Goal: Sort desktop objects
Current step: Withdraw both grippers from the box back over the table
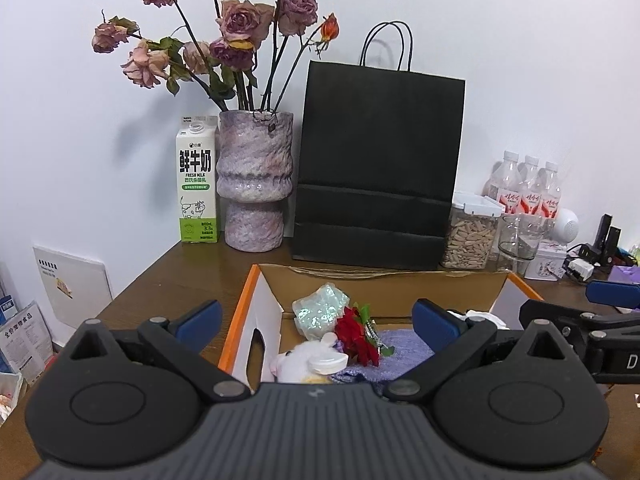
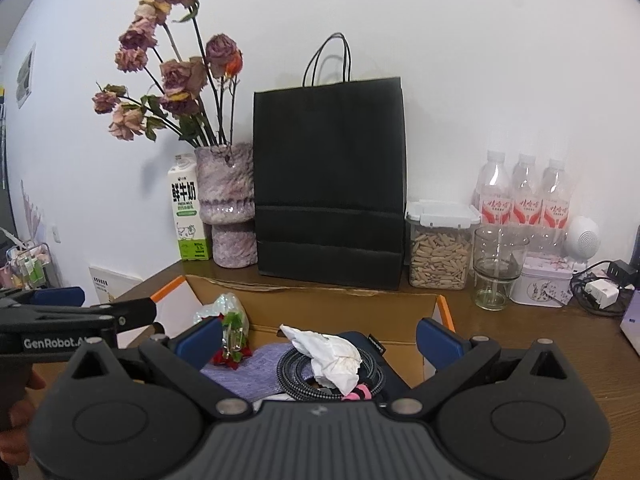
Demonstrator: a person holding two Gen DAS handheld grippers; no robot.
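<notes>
Left gripper (image 1: pixel 316 320): blue pads spread wide, nothing between them. Right gripper (image 2: pixel 320 338): pads likewise spread wide, empty. Both hover over the open cardboard box (image 1: pixel 384 280), which sits directly ahead of and below the fingers on the brown desk (image 1: pixel 160 280).

Left wrist view only: a white plush toy (image 1: pixel 298 360) with a white cap-like piece on it, low in the box just ahead of the left gripper's body. An iridescent crinkled wrapper (image 1: pixel 320 310) lies further ahead, between the pads in the frame. A red artificial flower (image 1: pixel 356 336) lies just right of the plush, on a purple cloth (image 1: pixel 404 346). The right gripper's arm enters at the right edge.

Right wrist view only: a crumpled white tissue (image 2: pixel 330 354) lies across a coiled braided cable (image 2: pixel 304 376) bound with a pink tie (image 2: pixel 360 393), all resting on a dark flat item whose kind I cannot tell. These sit between the right pads in the frame. The flower and cloth appear toward the right gripper's left pad. The left gripper's arm, marked "GenRobot", crosses at left, with part of a hand (image 2: pixel 16 412) below it.

Beyond the box, ahead of both grippers: a milk carton (image 1: pixel 197 186), a mottled purple vase (image 1: pixel 254 180) of 1 bunch of dried roses (image 1: pixel 240 20), a black paper bag (image 1: pixel 376 168), a seed jar (image 2: pixel 439 246), an empty glass (image 2: pixel 496 268), 3 bottles (image 2: pixel 524 196), a white tin (image 2: pixel 544 282).
</notes>
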